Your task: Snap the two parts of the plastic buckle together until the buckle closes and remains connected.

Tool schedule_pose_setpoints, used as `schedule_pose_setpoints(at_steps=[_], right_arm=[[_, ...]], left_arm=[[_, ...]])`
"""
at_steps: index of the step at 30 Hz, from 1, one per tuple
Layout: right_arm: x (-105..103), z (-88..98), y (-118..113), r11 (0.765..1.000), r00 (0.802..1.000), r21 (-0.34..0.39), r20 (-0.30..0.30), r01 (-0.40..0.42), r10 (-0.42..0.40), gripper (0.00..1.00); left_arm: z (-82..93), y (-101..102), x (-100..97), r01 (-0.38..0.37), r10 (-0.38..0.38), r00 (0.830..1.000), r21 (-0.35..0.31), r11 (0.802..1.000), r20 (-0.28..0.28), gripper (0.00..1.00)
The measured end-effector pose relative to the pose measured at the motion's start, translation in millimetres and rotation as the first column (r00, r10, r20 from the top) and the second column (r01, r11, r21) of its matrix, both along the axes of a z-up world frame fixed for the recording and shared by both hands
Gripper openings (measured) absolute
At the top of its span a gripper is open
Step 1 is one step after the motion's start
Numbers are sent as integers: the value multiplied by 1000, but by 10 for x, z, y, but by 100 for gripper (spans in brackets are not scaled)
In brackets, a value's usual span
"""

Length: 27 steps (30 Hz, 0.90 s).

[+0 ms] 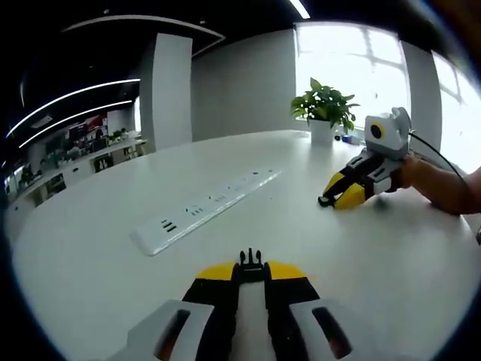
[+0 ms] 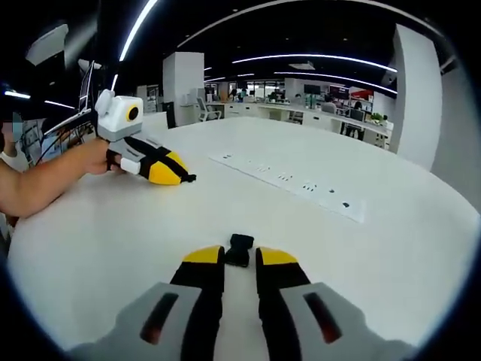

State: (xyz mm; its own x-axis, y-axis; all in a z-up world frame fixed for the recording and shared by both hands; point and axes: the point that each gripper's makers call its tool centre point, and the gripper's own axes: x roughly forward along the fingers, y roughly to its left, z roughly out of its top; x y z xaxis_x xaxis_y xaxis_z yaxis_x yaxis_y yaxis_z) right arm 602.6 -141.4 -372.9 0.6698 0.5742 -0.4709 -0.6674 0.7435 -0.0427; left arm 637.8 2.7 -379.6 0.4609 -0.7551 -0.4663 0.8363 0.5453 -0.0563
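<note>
on the round white table (image 1: 391, 248) the left gripper (image 1: 252, 272) had its yellow-tipped jaws nearly together around a small black pronged plastic buckle piece (image 1: 252, 263) sticking out between the tips. the right gripper (image 2: 240, 259), well apart from it, pinched the other small black plastic buckle piece (image 2: 240, 249) between narrow jaws. both grippers lay low on the tabletop. a long white power strip (image 1: 204, 208) lay between them, and a potted green plant (image 1: 325, 109) stood at the far edge.

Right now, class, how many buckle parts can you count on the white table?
2. The pronged buckle part sits between the left tongs; the other buckle part sits between the right tongs, well apart across the table.
</note>
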Motion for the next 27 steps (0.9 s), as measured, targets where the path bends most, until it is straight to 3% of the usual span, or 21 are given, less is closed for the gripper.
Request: schedule_pose_setpoints(at_steps=[5, 17, 27], right_arm=[[26, -9, 1, 999, 1000, -38, 18, 3, -2, 12], [51, -12, 1, 1000, 1000, -22, 25, 2, -2, 16], [27, 2, 0, 1000, 1000, -29, 14, -7, 8, 12]], left_arm=[[-1, 1, 7, 0, 0, 1000, 0, 1000, 0, 12], [-6, -5, -8, -2, 2, 1000, 0, 1000, 2, 12], [-11, -26, -27, 3, -3, 1000, 6, 1000, 2, 12]])
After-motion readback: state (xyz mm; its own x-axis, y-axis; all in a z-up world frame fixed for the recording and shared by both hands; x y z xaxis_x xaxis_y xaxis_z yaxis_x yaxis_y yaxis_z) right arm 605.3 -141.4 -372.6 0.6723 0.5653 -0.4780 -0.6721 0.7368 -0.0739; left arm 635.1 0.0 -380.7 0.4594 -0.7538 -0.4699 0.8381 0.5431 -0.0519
